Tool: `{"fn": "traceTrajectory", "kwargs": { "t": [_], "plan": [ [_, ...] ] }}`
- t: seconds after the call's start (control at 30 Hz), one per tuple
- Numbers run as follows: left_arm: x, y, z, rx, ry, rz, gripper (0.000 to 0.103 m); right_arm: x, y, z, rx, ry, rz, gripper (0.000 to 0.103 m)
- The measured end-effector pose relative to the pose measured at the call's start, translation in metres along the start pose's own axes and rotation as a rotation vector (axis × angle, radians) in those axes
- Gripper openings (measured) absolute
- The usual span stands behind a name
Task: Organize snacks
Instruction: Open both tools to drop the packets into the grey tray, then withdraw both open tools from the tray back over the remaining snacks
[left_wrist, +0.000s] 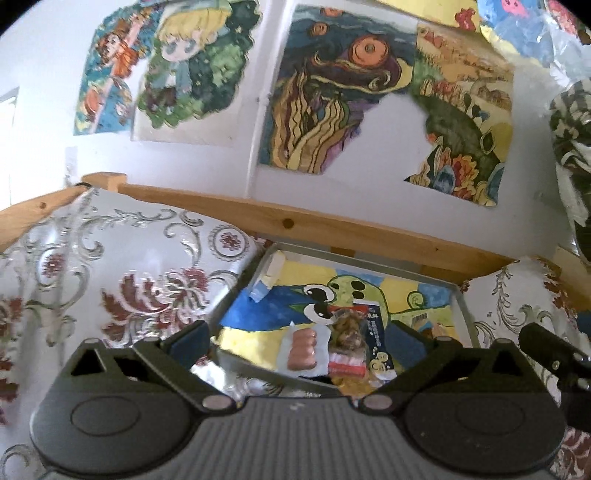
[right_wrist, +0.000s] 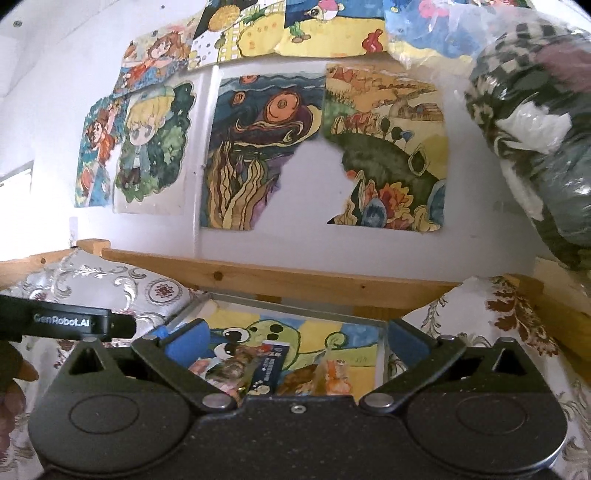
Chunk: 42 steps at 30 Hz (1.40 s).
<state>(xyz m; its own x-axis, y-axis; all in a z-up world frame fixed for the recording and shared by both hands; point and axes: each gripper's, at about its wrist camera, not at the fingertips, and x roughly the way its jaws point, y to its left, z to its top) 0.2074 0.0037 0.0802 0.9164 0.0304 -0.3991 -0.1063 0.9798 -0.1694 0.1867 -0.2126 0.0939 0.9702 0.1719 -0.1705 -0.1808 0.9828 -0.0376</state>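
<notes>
Left gripper (left_wrist: 299, 338) and right gripper (right_wrist: 297, 341) both spread wide, holding nothing, above the shallow grey metal tray (left_wrist: 463, 299) with painted cartoon lining. Packaged snacks (left_wrist: 332, 347) clustered at the tray's near edge; far half bare. Floral tablecloth (left_wrist: 129, 258) flanks both sides.

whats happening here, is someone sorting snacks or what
A person holds a pair of tongs in each hand over a shallow grey tray lined with a cartoon painting. Both the left tongs and the right tongs are open and hold nothing. Several snack packets already lie in the tray, among them a clear pack of pink sausages and a dark blue packet. The tray sits on a floral tablecloth.
</notes>
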Motion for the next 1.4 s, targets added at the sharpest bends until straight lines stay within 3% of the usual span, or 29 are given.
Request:
{"fn": "traceTrajectory", "kwargs": {
  "t": [0.47, 0.87, 1.4],
  "plan": [
    [-0.075, 0.011, -0.035, 0.026, -0.032, 0.012, 0.103, -0.073, 0.016, -0.024, 0.048, 0.024, -0.024, 0.102],
    [-0.099, 0.027, -0.069, 0.032, 0.012, 0.034, 0.103, -0.108, 0.026, -0.053, 0.073, 0.081, -0.046, 0.102],
    [-0.114, 0.049, -0.115, 0.059, 0.109, 0.043, 0.103, -0.122, 0.044, -0.095, 0.106, 0.24, -0.041, 0.102]
  ]
}}
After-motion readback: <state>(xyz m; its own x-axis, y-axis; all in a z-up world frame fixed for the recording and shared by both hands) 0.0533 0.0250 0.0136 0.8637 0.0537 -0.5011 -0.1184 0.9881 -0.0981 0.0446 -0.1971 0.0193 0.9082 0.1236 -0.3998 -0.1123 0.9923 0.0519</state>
